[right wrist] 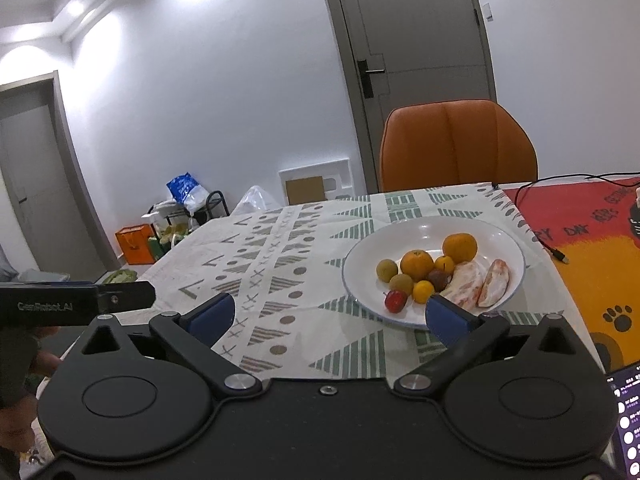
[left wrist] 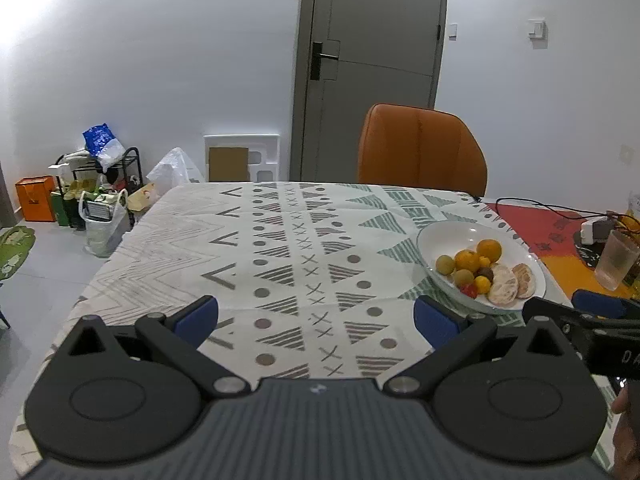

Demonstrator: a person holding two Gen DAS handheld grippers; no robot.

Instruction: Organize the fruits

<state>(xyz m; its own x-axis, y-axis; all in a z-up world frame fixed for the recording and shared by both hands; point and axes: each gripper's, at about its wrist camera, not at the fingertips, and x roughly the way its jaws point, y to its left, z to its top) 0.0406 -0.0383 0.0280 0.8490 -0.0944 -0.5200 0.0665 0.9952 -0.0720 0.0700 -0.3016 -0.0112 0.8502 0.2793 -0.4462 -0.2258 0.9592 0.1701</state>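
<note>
A white plate (right wrist: 500,236) (left wrist: 440,236) on the patterned tablecloth holds several fruits: two oranges (right wrist: 459,247) (left wrist: 489,249), small greenish-brown fruits (right wrist: 387,269), small yellow ones (right wrist: 423,291), a dark one, a red one (right wrist: 395,300) and two peeled citrus pieces (right wrist: 464,284) (left wrist: 503,284). My left gripper (left wrist: 316,316) is open over bare cloth, left of the plate, with nothing between its blue pads. My right gripper (right wrist: 330,314) is open too, its right fingertip (right wrist: 444,316) in front of the plate's near rim, empty. Each gripper shows at the edge of the other's view.
An orange chair (left wrist: 420,148) stands behind the table (left wrist: 192,240). To the right lie a red and orange mat (right wrist: 580,256), a cable (right wrist: 532,216), a plastic cup (left wrist: 614,258) and a phone screen (right wrist: 628,420). Bags and boxes (left wrist: 96,200) crowd the floor at the left.
</note>
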